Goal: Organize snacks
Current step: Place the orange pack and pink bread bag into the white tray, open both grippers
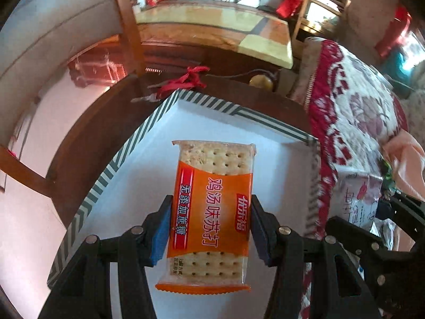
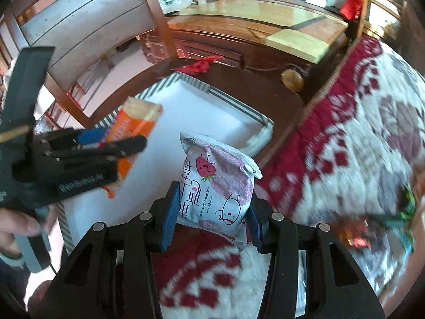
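The left gripper has black angular linkage arms with round silver pivot screws and blue pads lining its fingers. The right gripper matches it. At nine o'clock in the right wrist view, bare skin shows, probably fingers of the left hand.

Glossy plastic cracker packet, matt paper box, woolly cloth blanket

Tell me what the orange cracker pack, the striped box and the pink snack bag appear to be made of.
Cracker pack: glossy plastic film, clear at the ends so the crackers show.
Striped box: probably matte cardboard, with thin, flat, straight printed walls.
Pink snack bag: crinkled plastic or foil film with crimped seams; which one is unclear.
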